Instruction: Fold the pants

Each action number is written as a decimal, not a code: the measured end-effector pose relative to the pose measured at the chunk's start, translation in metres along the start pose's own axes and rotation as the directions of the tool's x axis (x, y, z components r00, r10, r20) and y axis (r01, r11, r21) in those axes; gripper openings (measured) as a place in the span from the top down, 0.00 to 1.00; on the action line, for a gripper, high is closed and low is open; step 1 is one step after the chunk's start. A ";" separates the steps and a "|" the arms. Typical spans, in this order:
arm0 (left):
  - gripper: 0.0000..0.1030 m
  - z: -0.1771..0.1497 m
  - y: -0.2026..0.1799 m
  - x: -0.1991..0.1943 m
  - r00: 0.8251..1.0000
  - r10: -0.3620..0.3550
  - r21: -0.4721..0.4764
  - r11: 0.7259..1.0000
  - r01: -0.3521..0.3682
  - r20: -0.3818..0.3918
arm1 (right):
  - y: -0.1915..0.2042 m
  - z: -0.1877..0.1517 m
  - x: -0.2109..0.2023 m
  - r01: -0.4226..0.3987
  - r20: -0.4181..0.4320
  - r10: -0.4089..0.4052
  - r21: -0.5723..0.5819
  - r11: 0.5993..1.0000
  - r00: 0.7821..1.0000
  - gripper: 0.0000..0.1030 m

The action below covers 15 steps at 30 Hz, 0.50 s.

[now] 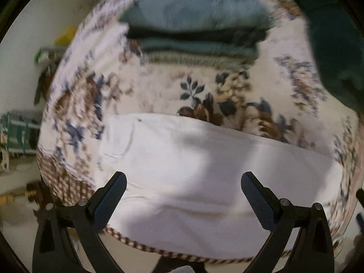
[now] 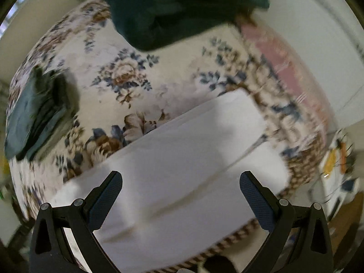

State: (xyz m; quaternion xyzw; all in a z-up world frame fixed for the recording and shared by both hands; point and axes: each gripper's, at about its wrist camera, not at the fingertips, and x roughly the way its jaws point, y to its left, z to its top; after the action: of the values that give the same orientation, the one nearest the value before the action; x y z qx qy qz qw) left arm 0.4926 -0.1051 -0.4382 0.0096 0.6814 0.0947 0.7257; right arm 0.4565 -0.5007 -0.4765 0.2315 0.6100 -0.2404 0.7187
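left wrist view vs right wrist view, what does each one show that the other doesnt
Only the left wrist view shows the folded stack face-on, with its layers visible, and a teal rack off the bed's left side. Only the right wrist view shows the pink fabric along the bed's right edge and a white wall beyond it. Both show the white pants lying flat on the floral bedspread, the dark green garment at the far side, and an open gripper: left gripper, right gripper, each holding nothing.

pants (image 1: 204, 170) on bedspread (image 1: 159, 86) near edge, folded stack (image 1: 195, 27) behind
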 end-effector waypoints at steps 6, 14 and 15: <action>0.00 0.058 0.005 0.105 0.982 -0.032 -0.200 0.980 -0.006 -0.187 | -0.012 0.032 0.114 0.013 -0.123 0.012 0.200 0.980 0.992 0.00; 0.00 0.097 0.036 0.194 0.944 -0.012 -0.409 0.903 -0.131 -0.329 | -0.019 0.058 0.218 0.152 -0.223 -0.077 0.345 0.926 0.972 0.00; 0.00 0.100 0.039 0.202 0.940 0.010 -0.413 0.897 -0.159 -0.342 | -0.018 0.060 0.224 0.163 -0.224 -0.086 0.349 0.923 0.971 0.00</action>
State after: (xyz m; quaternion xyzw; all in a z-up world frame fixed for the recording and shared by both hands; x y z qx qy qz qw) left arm 0.5978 -0.0249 -0.6253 -0.1386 0.7539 0.2763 0.5797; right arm 0.5229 -0.5667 -0.6900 0.3449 0.6390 -0.3696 0.5798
